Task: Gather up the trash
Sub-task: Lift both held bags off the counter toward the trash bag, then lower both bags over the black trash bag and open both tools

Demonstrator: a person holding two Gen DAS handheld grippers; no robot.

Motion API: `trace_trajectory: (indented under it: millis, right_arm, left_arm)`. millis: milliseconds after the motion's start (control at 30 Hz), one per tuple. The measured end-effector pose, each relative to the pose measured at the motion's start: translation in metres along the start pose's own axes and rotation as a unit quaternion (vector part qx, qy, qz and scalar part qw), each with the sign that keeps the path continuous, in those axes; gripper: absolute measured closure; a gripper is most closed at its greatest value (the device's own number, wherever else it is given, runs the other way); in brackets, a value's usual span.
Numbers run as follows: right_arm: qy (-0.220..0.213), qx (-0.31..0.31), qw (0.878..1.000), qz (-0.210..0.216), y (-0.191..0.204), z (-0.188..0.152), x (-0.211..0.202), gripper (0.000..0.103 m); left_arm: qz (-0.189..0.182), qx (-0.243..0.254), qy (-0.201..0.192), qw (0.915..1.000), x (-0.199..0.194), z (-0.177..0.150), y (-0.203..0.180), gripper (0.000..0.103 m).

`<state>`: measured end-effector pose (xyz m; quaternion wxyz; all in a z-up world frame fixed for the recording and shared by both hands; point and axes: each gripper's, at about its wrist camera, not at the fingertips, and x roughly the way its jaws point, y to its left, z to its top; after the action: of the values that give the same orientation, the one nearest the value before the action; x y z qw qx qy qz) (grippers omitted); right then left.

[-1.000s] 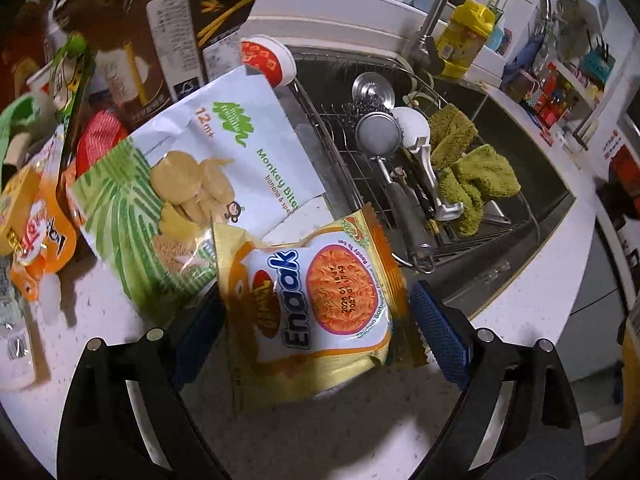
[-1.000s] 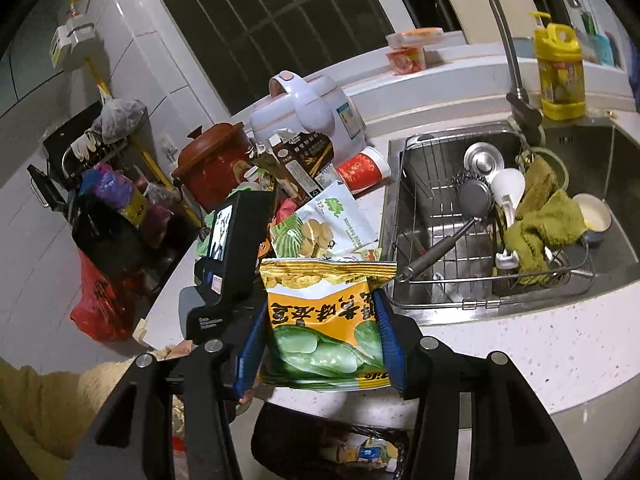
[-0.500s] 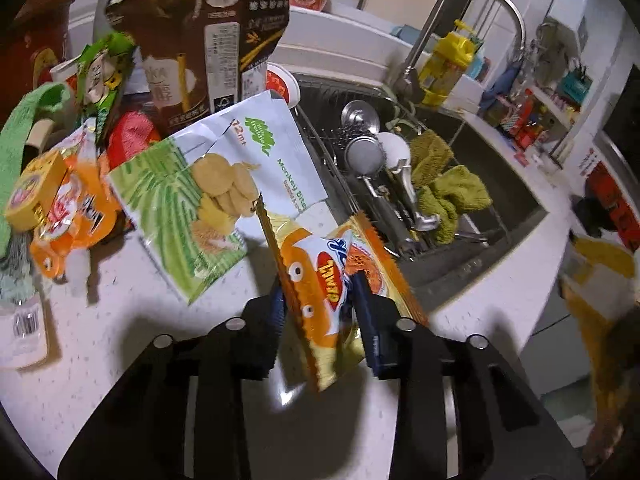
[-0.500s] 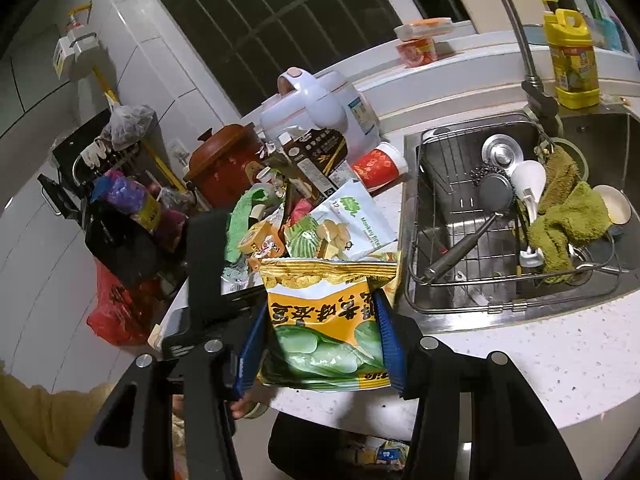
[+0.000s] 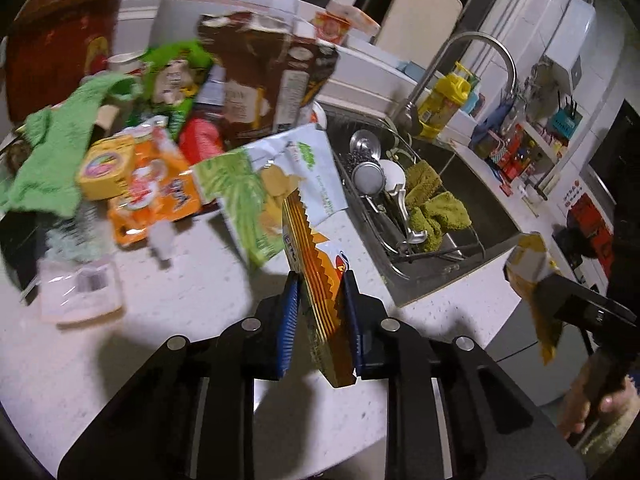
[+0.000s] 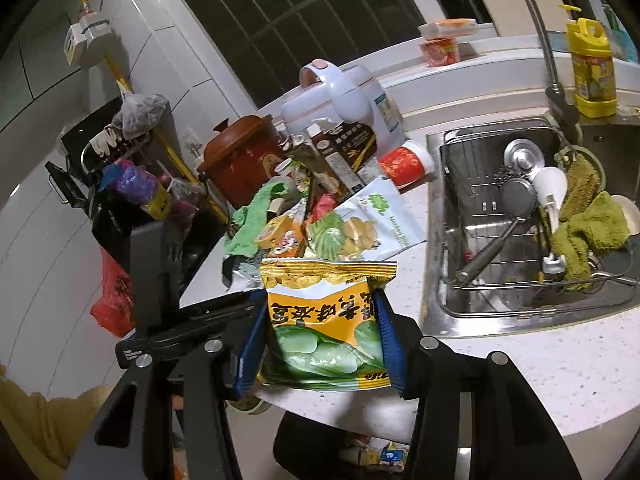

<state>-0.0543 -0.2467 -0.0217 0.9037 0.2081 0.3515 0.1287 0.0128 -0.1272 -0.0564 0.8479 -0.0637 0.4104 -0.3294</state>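
Observation:
My left gripper [image 5: 320,280] is shut on an orange noodle-snack packet [image 5: 310,236], held edge-on just above the white counter [image 5: 180,300]. My right gripper [image 6: 320,304] is shut on a yellow and green snack bag [image 6: 324,344] at the counter's front edge. In the left wrist view that same bag [image 5: 528,256] shows far right. More trash lies in a pile behind: a white and green biscuit bag [image 5: 276,176], an orange pouch [image 5: 156,196] and a brown carton [image 5: 264,80]. A dark trash bag [image 6: 360,448] with wrappers in it sits below the counter edge.
A steel sink [image 6: 452,308] with a wire rack, ladles and an olive cloth [image 6: 588,232] is to the right. A faucet [image 5: 492,52], a yellow bottle [image 6: 592,76], a white cooker [image 6: 340,96], a brown clay pot [image 6: 240,152] and a red cup [image 6: 404,162] stand behind the pile.
My left gripper's jaws closed on the orange packet, which now stands edge-on, lifted off the counter and drawn back from the pile. The right gripper kept its bag and shifted slightly.

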Motion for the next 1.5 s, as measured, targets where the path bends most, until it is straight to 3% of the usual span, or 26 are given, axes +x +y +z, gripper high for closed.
trace_trajectory:
  millis: [100, 333, 467, 567, 667, 767, 933, 1067, 1133, 1200, 1267, 1400, 1500]
  right_arm:
    - [0.005, -0.005, 1.000, 0.010, 0.008, 0.000, 0.006, 0.053]
    - [0.028, -0.042, 0.997, 0.059, 0.051, -0.004, 0.013, 0.053]
    - [0.078, -0.071, 0.989, 0.103, 0.083, -0.024, 0.017, 0.053]
    - [0.156, -0.097, 0.976, 0.116, 0.107, -0.061, 0.038, 0.053]
    - [0.218, -0.080, 0.966, 0.117, 0.108, -0.097, 0.067, 0.053]
    - [0.272, -0.076, 0.955, 0.085, 0.094, -0.147, 0.109, 0.053]
    - [0.323, -0.079, 0.943, 0.021, 0.061, -0.217, 0.171, 0.053]
    - [0.360, -0.069, 0.930, -0.035, 0.031, -0.275, 0.229, 0.052]
    - [0.375, -0.077, 0.921, -0.066, 0.020, -0.295, 0.253, 0.046]
    - [0.394, -0.074, 0.911, -0.097, 0.007, -0.312, 0.271, 0.039]
    - [0.408, -0.078, 0.901, -0.127, -0.002, -0.323, 0.281, 0.035]
    - [0.409, -0.078, 0.899, -0.136, -0.004, -0.327, 0.280, 0.031]
    - [0.403, -0.083, 0.904, -0.118, 0.009, -0.309, 0.264, 0.030]
  left_arm:
    - [-0.003, -0.014, -0.008, 0.9999, -0.016, -0.003, 0.007, 0.082]
    - [0.004, -0.011, -0.008, 0.9999, -0.096, -0.029, 0.019, 0.082]
    - [0.027, -0.017, 0.027, 0.9991, -0.143, -0.072, 0.029, 0.082]
    - [0.049, -0.050, 0.064, 0.9956, -0.153, -0.112, 0.047, 0.082]
    - [0.072, -0.087, 0.110, 0.9875, -0.138, -0.155, 0.073, 0.082]
    - [0.086, -0.111, 0.152, 0.9783, -0.102, -0.202, 0.101, 0.082]
    - [0.109, -0.142, 0.209, 0.9615, -0.024, -0.274, 0.149, 0.082]
    - [0.128, -0.159, 0.241, 0.9488, 0.040, -0.313, 0.177, 0.082]
    - [0.148, -0.161, 0.268, 0.9382, 0.070, -0.327, 0.190, 0.082]
    - [0.174, -0.160, 0.292, 0.9267, 0.089, -0.338, 0.199, 0.074]
    - [0.195, -0.155, 0.305, 0.9192, 0.096, -0.344, 0.206, 0.049]
    - [0.225, -0.135, 0.305, 0.9156, 0.087, -0.338, 0.204, 0.035]
    - [0.233, -0.126, 0.300, 0.9164, 0.075, -0.326, 0.197, 0.034]
